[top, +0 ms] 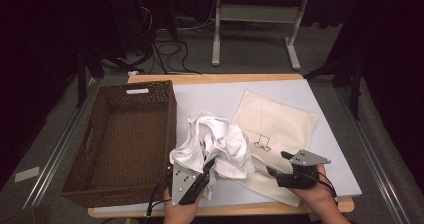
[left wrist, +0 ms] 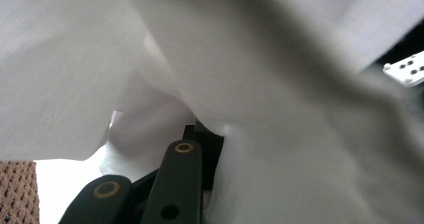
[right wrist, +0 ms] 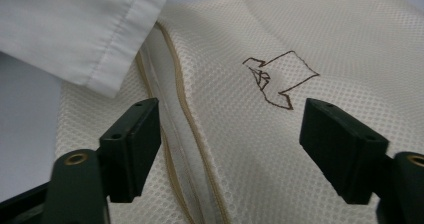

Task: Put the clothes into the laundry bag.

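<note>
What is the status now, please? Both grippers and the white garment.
Left gripper shut on white garment, bunched beside the wicker basket. Right gripper open, over the cream mesh bag, not gripping. Garment edge overlaps the bag.

The basket (top: 125,139) is rough woven brown wicker. The shirt (top: 220,144) is smooth white cloth. The bag (right wrist: 310,44) is cream mesh with tiny holes.

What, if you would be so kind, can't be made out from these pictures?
- Left gripper: in the high view and the left gripper view the white shirt covers its fingers, so the grip is hidden.
- Cream mesh bag: in the high view the shirt covers its near left part; its small brown print is too small there to read.
- Wicker basket: dim inside.
</note>
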A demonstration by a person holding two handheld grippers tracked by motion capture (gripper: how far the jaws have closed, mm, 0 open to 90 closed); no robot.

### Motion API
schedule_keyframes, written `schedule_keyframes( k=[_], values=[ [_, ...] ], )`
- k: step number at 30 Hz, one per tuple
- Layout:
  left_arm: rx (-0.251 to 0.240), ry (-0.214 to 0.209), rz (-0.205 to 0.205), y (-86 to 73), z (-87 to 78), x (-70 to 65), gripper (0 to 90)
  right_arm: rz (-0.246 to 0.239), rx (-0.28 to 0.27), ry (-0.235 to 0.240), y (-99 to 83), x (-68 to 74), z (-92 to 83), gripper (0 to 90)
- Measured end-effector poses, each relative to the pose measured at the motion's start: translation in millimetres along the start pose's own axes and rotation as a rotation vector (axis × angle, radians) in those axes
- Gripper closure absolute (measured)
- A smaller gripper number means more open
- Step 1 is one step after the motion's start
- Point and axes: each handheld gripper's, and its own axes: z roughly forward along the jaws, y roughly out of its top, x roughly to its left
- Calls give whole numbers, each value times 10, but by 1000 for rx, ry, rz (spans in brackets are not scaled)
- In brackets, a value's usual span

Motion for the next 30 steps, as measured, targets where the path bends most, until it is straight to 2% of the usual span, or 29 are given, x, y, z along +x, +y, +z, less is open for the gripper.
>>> schedule_keyframes(
  k=[3,5,6,11,13,16,17,19,20,21,22,23,27,30],
  values=[
    [-3,1,-3,2,-7,0,761,-18,7,-2,-2,17,25,419],
    [-3,2,-3,2,-8,0,760,-20,12,-3,-2,18,26,454],
    [-4,3,-5,3,-10,1,760,-27,21,-3,-6,13,43,511],
    [-3,5,-6,3,-13,1,760,-30,42,18,-12,28,63,550],
    [-3,6,-4,2,-12,0,760,-53,57,23,-16,57,79,554],
    [-1,5,-3,0,-11,-3,760,-81,65,5,-2,97,86,628],
    [-1,5,-3,0,-11,-3,760,-81,65,5,-2,97,86,628],
    [-1,5,-2,0,-11,-3,761,-69,61,10,7,69,86,686],
    [-1,6,-3,0,-12,-2,760,-61,59,17,9,49,86,751],
    [-1,6,-3,0,-12,-2,761,-61,59,17,9,49,86,751],
    [-1,7,-3,-1,-13,-2,760,-59,53,19,29,44,83,821],
    [-1,6,-4,-2,-12,-4,761,-63,51,21,38,42,89,851],
    [0,1,-4,-3,-11,-19,761,-63,53,20,84,49,113,877],
    [-4,-9,-2,2,-17,-63,761,-25,30,26,187,32,155,883]
  ],
)
